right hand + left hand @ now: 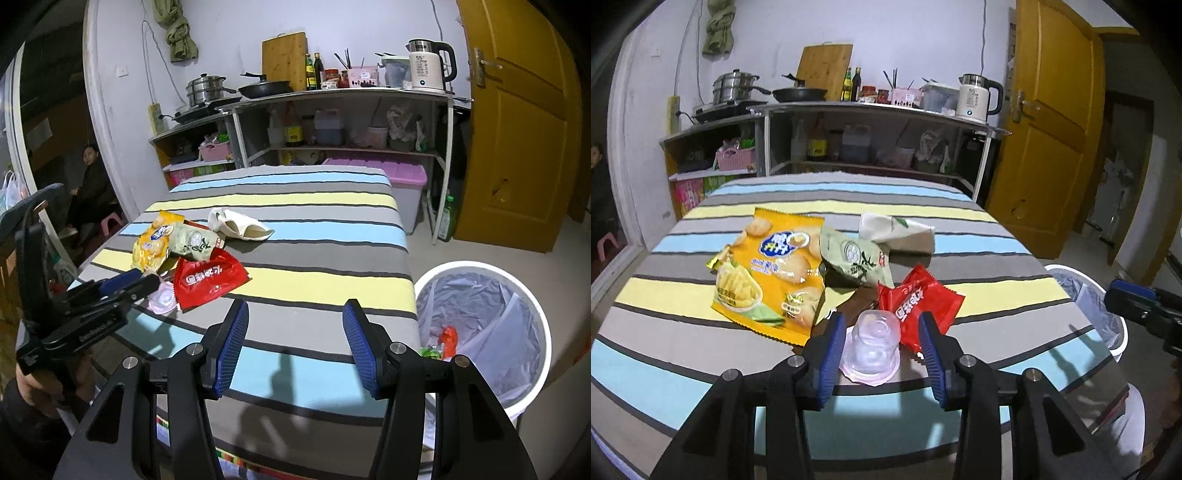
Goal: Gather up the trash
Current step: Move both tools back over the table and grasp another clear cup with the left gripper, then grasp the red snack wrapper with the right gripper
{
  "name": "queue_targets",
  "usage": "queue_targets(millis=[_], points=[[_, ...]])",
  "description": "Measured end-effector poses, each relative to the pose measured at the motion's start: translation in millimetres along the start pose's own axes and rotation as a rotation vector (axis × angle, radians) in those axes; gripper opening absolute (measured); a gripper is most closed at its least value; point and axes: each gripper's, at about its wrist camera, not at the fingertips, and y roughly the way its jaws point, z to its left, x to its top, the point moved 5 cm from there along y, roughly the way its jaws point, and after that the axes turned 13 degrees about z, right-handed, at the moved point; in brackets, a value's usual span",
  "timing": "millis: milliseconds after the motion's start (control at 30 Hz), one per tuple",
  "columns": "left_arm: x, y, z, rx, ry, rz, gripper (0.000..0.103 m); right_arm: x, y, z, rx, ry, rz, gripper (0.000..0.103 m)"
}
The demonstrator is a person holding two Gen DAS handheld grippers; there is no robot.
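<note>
A clear plastic cup [871, 345] lies upside down on the striped table [683, 295]. My left gripper [882, 325] is open with its blue fingers on either side of the cup, not touching it. A red wrapper [925, 304], a green packet [855, 258], an orange snack bag [772, 269] and a crumpled white carton [897, 232] lie just beyond. My right gripper [295, 314] is open and empty over the table's near right part. From the right wrist view I see the left gripper [142, 282] at the cup [162, 299] and the red wrapper [207, 278].
A white bin [532, 295] lined with a clear bag stands on the floor right of the table, with some trash inside. A kitchen shelf [332, 98] with pots and a kettle is behind. A yellow door [517, 129] is at the right. A person [90, 181] sits at far left.
</note>
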Motion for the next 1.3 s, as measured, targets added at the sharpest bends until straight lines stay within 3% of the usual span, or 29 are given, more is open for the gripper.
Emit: queue_targets(millis=[200,333,800,1300], points=[[-0.3,16.8,6.8,0.008,-0.018,0.04,0.04,5.5,8.6,9.6,0.011,-0.019,0.013,0.054],[-1.0,20.0,12.0,-0.001,-0.036,0.059,0.029,9.0,15.2,20.2,0.025,-0.034,0.02,0.054],[2.0,-33.7,42.1,-0.014,-0.076,-0.053,0.029,32.0,65.4,87.0,0.098,-0.127,0.089,0.054],[-11.3,-36.2,88.1,-0.038,-0.159,-0.061,0.029,44.8,137.3,134.0,0.012,-0.138,0.209,0.054]])
